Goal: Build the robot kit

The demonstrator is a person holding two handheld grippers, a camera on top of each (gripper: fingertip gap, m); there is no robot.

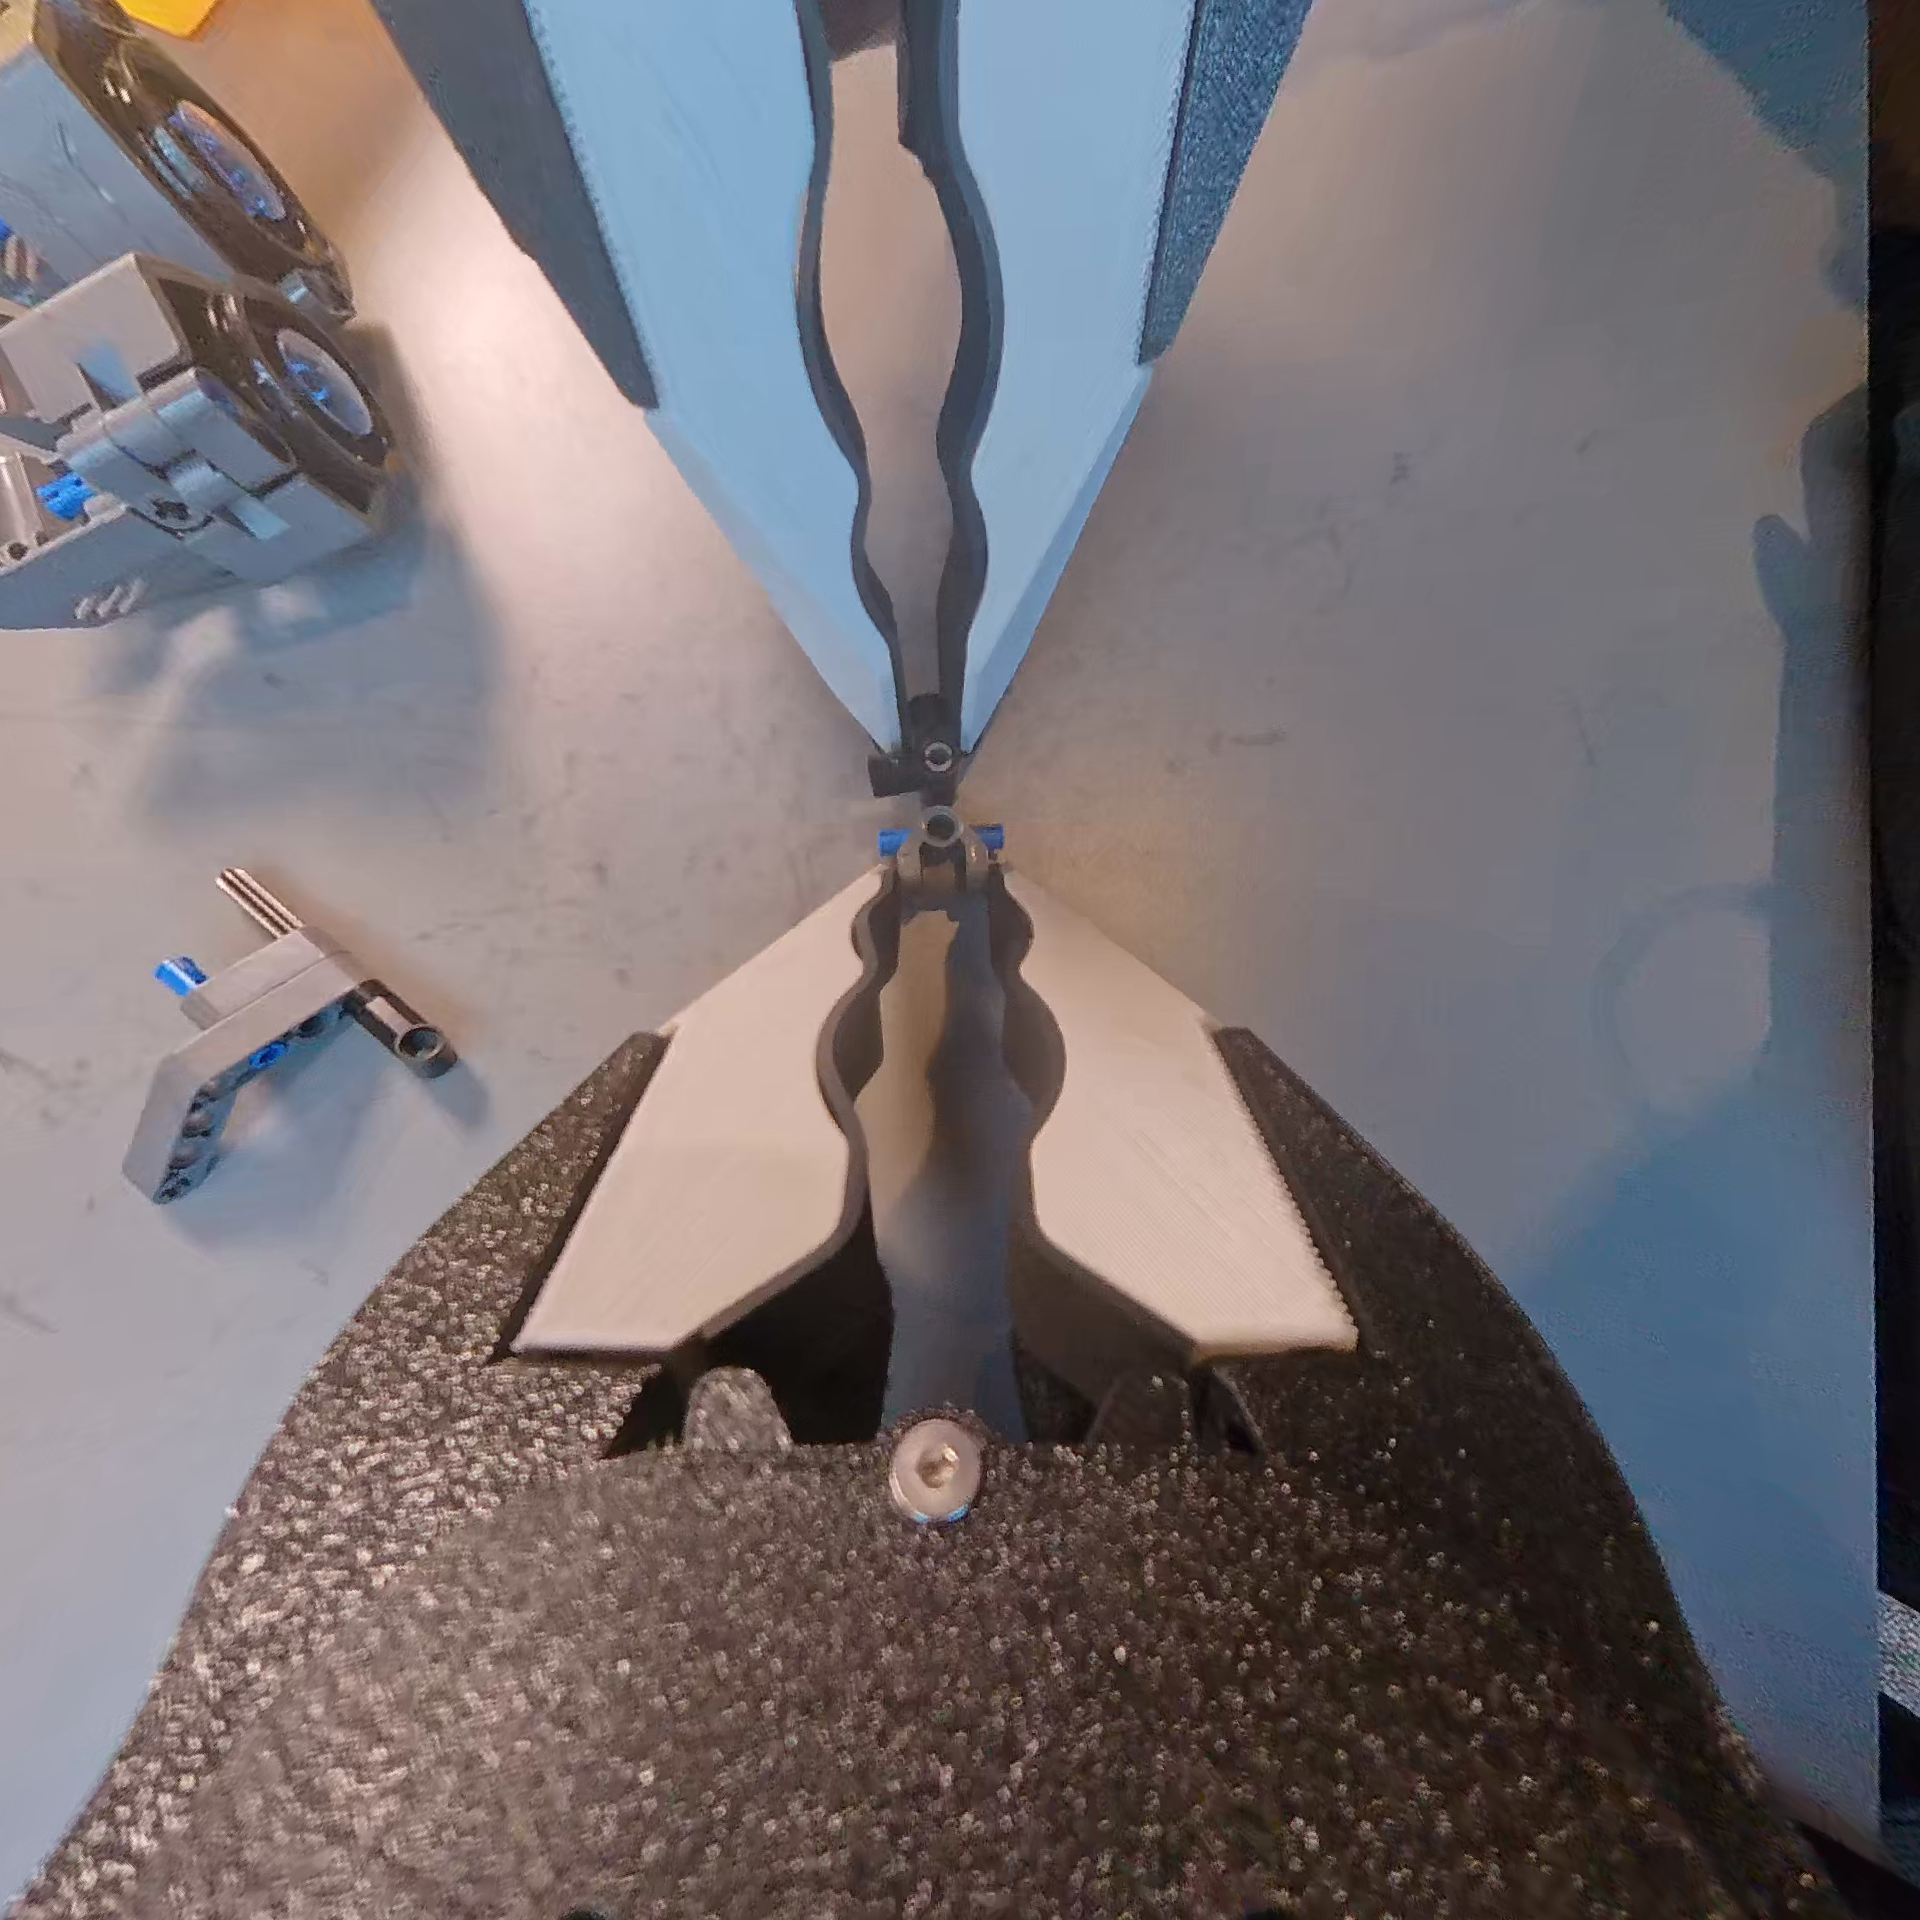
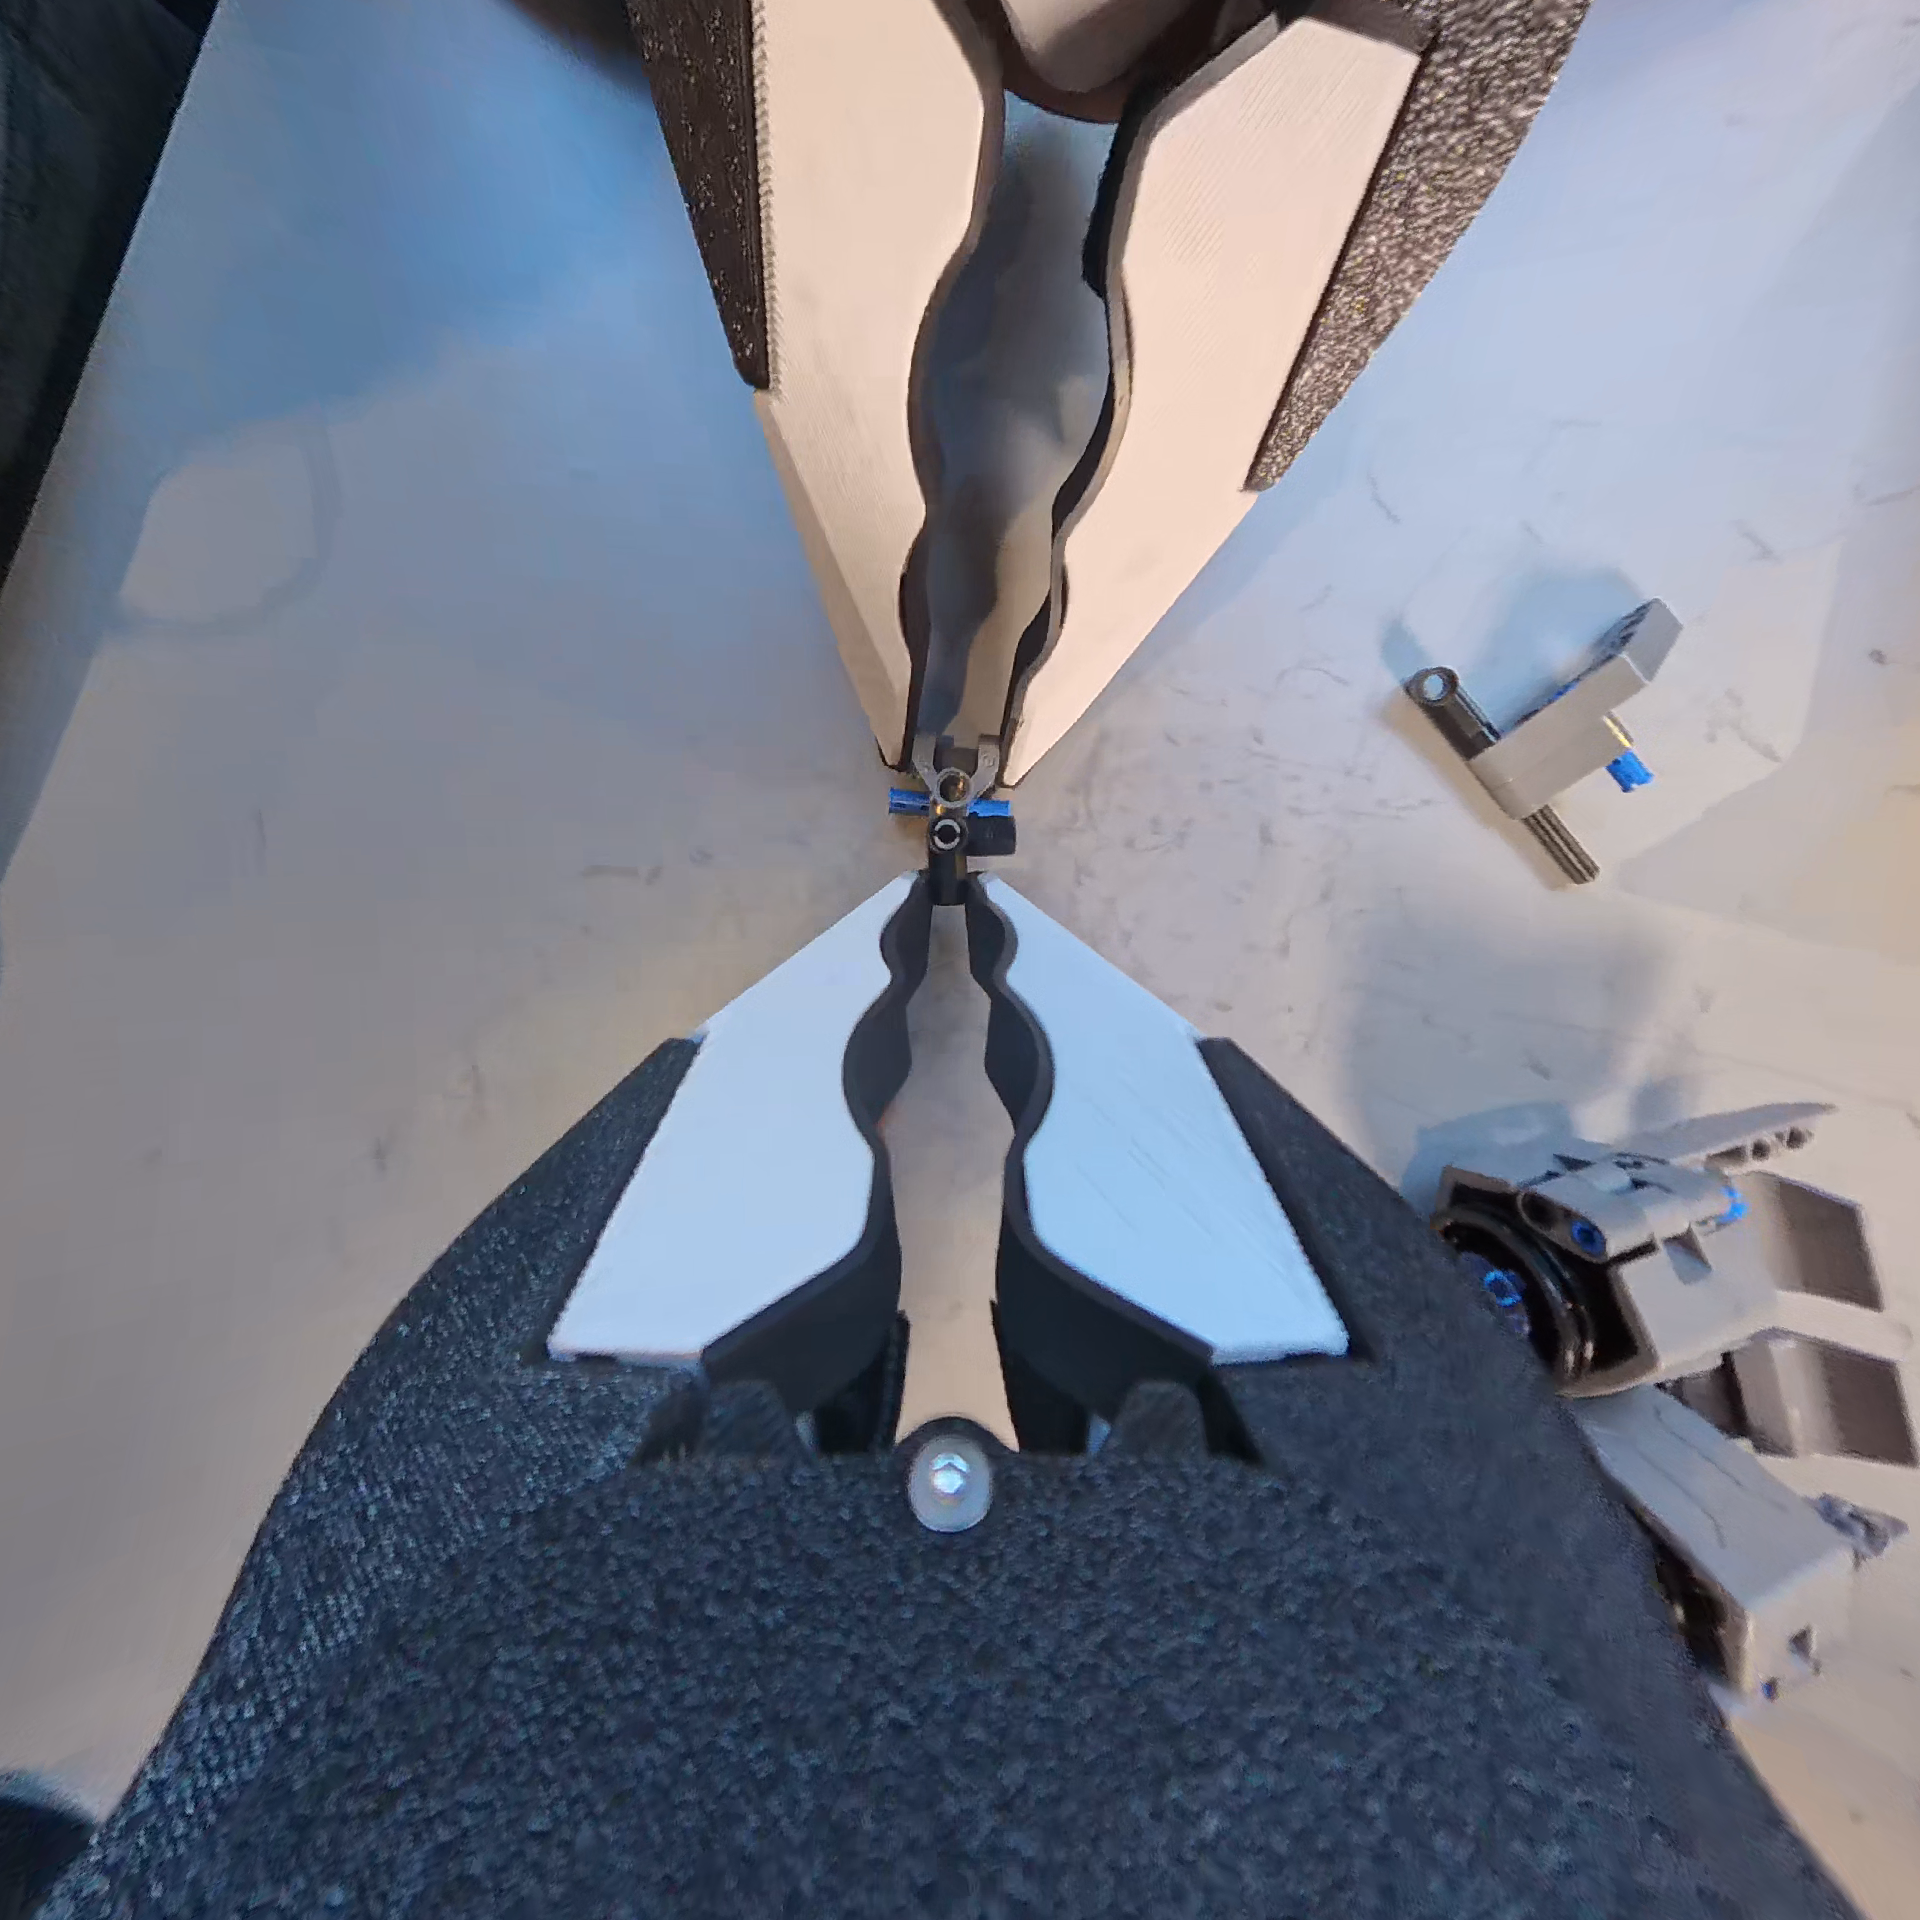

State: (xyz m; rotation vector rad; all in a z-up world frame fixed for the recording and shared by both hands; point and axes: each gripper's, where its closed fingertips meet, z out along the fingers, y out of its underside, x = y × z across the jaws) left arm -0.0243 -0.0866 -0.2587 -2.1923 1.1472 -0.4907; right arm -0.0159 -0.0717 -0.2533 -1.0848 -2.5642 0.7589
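Two tongs meet tip to tip above the table (image 1: 1403,623): my left tongs (image 1: 943,883) clench a grey connector with blue pins (image 1: 940,840), my right tongs (image 2: 948,883) clench a black connector (image 2: 951,836), holes lined up. Grey assemblies (image 1: 260,997) lie aside.

Both wrist views look steeply down, close over the pale table (image 1: 1351,520), each along its own jaws. They face one another, so each sees the opposite gripper entering from the top edge. Both share the small grey bracket (image 1: 281,1039) (image 2: 1548,738) and the table's middle.
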